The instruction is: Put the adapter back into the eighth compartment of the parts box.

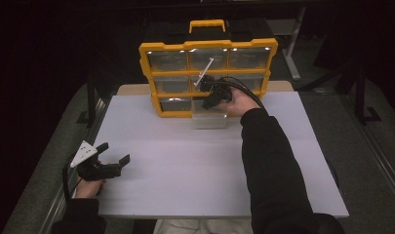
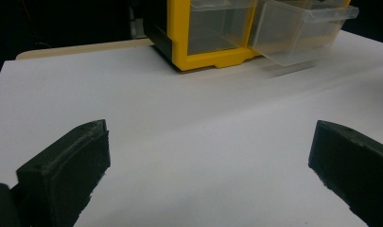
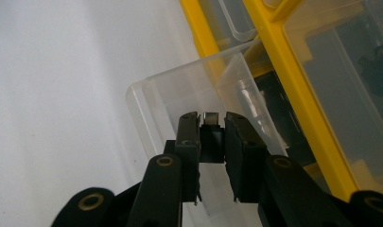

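A yellow-framed organiser (image 1: 146,63) with clear drawers stands at the back of the white table. Its bottom middle drawer (image 1: 209,121) is pulled out onto the table. My right gripper (image 1: 210,102) points down over that drawer. In the right gripper view the right gripper (image 3: 212,118) is shut on a small dark part with a silvery end (image 3: 211,135), just above the open drawer (image 3: 156,94). My left gripper (image 1: 115,152) rests low at the table's front left, with its jaws wide apart and nothing between them. The left gripper (image 2: 210,137) faces the organiser (image 2: 213,57) and drawer (image 2: 298,33).
The white table top (image 1: 185,165) stretches between the two hands. The person's right forearm in a dark sleeve (image 1: 268,161) crosses the table's right half. The organiser's yellow carry handle (image 1: 207,24) sticks up at the back. The surroundings are dark.
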Available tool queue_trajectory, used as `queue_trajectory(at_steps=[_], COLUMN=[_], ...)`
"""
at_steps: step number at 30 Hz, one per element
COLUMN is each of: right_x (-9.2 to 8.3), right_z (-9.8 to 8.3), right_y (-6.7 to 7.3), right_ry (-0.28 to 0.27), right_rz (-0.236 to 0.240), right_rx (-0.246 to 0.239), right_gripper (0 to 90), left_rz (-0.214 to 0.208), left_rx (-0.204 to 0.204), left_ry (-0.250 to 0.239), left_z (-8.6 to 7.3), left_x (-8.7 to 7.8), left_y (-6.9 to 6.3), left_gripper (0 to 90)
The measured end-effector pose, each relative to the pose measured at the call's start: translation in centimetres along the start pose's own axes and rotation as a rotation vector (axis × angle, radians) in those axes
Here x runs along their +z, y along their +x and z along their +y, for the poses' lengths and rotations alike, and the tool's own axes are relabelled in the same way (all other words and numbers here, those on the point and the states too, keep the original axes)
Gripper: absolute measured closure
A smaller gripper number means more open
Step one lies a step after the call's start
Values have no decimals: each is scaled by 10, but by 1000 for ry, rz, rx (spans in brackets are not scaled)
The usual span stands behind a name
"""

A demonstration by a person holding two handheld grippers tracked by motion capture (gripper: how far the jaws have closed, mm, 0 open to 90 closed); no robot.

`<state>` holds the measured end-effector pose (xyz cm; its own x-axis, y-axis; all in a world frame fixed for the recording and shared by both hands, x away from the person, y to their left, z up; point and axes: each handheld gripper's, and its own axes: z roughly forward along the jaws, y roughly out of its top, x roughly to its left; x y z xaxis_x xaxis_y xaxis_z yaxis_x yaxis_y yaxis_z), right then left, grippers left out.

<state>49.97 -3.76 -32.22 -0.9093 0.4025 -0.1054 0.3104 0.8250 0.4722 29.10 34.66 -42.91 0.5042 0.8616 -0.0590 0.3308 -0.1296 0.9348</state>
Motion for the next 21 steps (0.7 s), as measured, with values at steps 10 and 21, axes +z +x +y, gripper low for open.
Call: queue_trajectory(at_steps=[10,21], right_x=[6,-3], right_z=[1,-4], right_y=[-3,-4], right_ry=[-2,5], right_rz=[3,-16], right_rx=[7,35], right_gripper=[743,595], left_rz=[0,2], left_rx=[-1,1], left_ry=[-1,0], left_z=[0,0], left_x=[0,0], left_y=[0,0], left_gripper=[0,0])
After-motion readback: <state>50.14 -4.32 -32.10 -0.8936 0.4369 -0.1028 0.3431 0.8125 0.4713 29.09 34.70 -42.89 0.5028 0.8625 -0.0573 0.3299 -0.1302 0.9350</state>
